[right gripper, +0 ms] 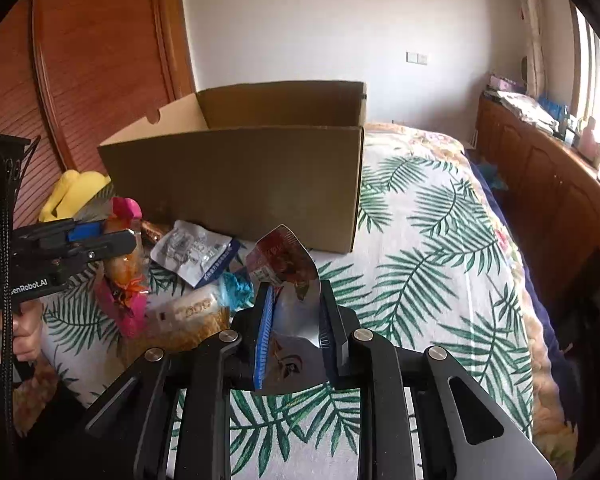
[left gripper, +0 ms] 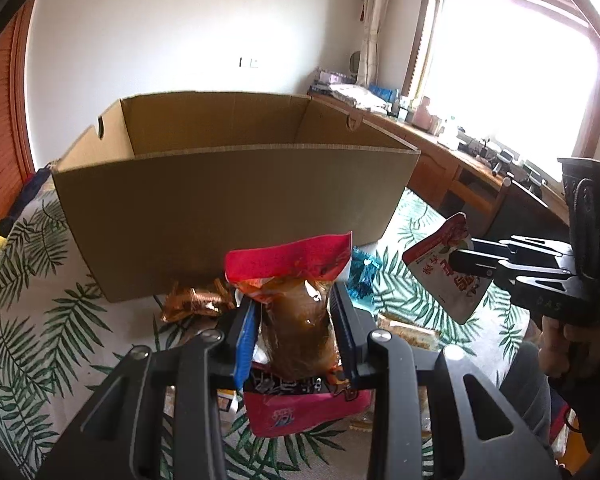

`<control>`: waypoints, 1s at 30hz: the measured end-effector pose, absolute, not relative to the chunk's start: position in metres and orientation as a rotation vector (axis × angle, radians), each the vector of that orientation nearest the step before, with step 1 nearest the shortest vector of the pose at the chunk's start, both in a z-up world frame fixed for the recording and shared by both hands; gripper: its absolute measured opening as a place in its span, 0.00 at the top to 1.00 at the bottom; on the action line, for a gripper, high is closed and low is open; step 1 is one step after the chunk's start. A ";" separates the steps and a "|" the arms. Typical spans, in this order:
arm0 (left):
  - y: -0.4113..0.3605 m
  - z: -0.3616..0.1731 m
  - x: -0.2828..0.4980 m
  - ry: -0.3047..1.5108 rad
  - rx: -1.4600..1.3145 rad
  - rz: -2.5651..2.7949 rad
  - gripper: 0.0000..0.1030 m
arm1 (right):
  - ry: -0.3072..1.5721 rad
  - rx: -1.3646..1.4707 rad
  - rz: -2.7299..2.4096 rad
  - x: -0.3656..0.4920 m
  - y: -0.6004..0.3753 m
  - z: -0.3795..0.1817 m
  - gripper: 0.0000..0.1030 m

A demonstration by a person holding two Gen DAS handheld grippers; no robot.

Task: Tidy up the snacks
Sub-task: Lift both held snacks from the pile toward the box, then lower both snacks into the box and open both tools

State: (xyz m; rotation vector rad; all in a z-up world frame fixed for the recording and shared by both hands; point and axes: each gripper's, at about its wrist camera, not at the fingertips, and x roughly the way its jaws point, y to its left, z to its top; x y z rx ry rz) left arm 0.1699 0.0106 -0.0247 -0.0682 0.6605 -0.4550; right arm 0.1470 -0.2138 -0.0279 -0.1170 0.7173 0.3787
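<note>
An open cardboard box (left gripper: 228, 200) stands on the bed; it also shows in the right wrist view (right gripper: 236, 184). My left gripper (left gripper: 294, 304) is shut on a red snack packet with brown contents (left gripper: 296, 312), held above the bed in front of the box; it shows at the left of the right wrist view (right gripper: 124, 276). My right gripper (right gripper: 296, 312) is shut on a silver and red pouch (right gripper: 288, 272), held above the bed right of the loose snacks; the pouch shows in the left wrist view (left gripper: 448, 268). I cannot see inside the box.
Several loose snacks lie on the leaf-print bedcover (right gripper: 420, 248) before the box: a white pouch (right gripper: 192, 252), a blue wrapper (right gripper: 236, 292), a biscuit pack (right gripper: 188, 312), a copper wrapper (left gripper: 192, 300). A yellow plush (right gripper: 72, 192) lies left. A wooden desk (left gripper: 440, 152) stands right.
</note>
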 end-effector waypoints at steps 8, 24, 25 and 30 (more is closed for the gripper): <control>0.020 -0.009 0.172 0.609 -0.071 -0.453 0.68 | 0.680 -0.138 0.386 0.151 -0.208 -0.013 0.81; 0.041 0.041 0.198 0.479 -0.072 -0.441 0.68 | 0.571 -0.180 0.415 0.171 -0.192 0.038 0.81; 0.042 0.043 0.201 0.475 -0.070 -0.439 0.68 | 0.566 -0.181 0.418 0.173 -0.191 0.040 0.81; 0.046 0.052 0.213 0.452 -0.069 -0.433 0.68 | 0.536 -0.195 0.426 0.185 -0.183 0.052 0.81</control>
